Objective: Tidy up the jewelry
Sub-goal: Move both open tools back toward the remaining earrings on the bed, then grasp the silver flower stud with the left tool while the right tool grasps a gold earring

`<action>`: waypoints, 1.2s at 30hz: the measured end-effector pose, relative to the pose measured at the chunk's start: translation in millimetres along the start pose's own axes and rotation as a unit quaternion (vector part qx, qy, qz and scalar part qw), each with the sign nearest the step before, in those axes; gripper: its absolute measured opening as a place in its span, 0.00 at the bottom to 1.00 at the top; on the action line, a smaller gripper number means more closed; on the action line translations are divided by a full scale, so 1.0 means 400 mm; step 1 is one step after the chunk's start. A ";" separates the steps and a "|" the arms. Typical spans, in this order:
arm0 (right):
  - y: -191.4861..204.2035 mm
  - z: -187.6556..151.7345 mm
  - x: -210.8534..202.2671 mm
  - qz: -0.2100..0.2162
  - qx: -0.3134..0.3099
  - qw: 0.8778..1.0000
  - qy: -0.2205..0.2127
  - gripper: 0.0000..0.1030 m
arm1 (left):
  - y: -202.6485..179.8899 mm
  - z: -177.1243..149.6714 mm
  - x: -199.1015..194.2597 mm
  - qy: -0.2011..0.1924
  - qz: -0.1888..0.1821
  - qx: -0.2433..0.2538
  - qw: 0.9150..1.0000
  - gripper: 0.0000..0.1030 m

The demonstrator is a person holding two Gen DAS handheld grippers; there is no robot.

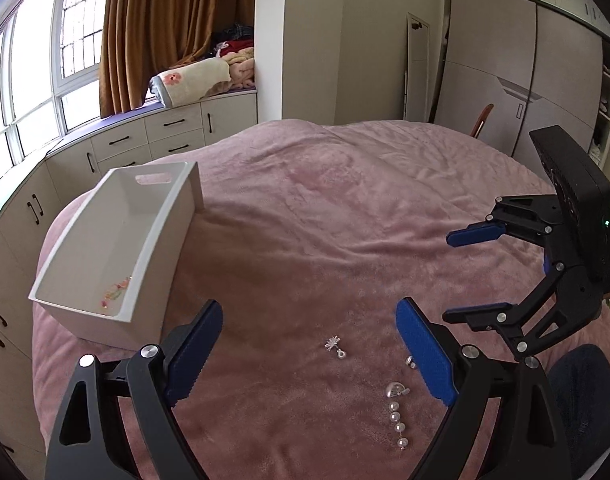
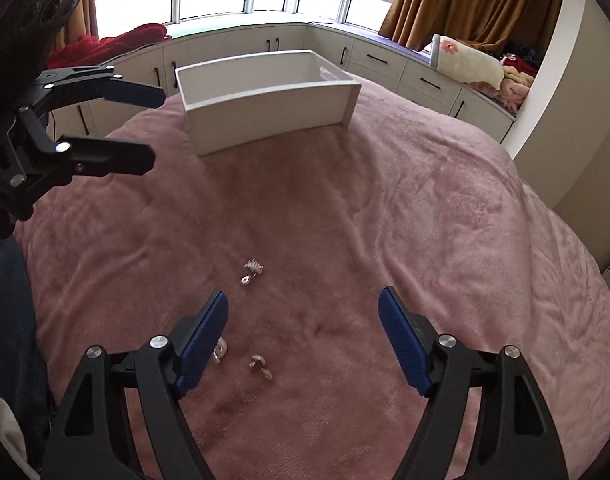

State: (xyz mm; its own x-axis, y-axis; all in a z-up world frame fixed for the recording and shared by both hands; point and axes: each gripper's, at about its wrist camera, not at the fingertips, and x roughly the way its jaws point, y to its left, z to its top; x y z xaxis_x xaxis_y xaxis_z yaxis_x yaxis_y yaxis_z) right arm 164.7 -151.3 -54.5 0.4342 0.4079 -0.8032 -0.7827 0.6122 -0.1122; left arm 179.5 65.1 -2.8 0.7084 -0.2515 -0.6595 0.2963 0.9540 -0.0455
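Note:
A white box [image 1: 117, 248] stands on the pink blanket [image 1: 305, 208] at the left, with a small colourful piece [image 1: 115, 294] of jewelry in its near corner. A silver sparkly earring [image 1: 333, 347] lies ahead of my open, empty left gripper [image 1: 309, 354]. A pearl drop earring [image 1: 397, 412] and a small stud [image 1: 410, 361] lie by its right finger. My right gripper [image 2: 303, 338] is open and empty; the sparkly earring [image 2: 252, 271] and a small gold stud [image 2: 260, 366] lie near it. The box [image 2: 265, 108] stands far ahead.
The right gripper [image 1: 465, 272] shows in the left wrist view, the left gripper [image 2: 145, 128] in the right wrist view. Cabinets [image 1: 153, 140] under the window, folded blankets [image 1: 201, 80] and wardrobes [image 1: 525, 80] ring the bed.

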 end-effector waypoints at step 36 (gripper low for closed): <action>0.010 -0.150 0.248 0.075 0.034 0.991 0.102 0.21 | -0.018 -0.122 0.438 0.145 0.003 0.017 0.989 0.49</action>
State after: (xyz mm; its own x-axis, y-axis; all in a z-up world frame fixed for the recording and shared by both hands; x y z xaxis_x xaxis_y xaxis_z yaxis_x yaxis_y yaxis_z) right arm 177.9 -149.0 -169.6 0.2108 0.3574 -0.9098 -0.7964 0.6025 0.0522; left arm 270.4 21.9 -154.6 0.4987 -0.1834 -0.8471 0.3171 0.9482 -0.0186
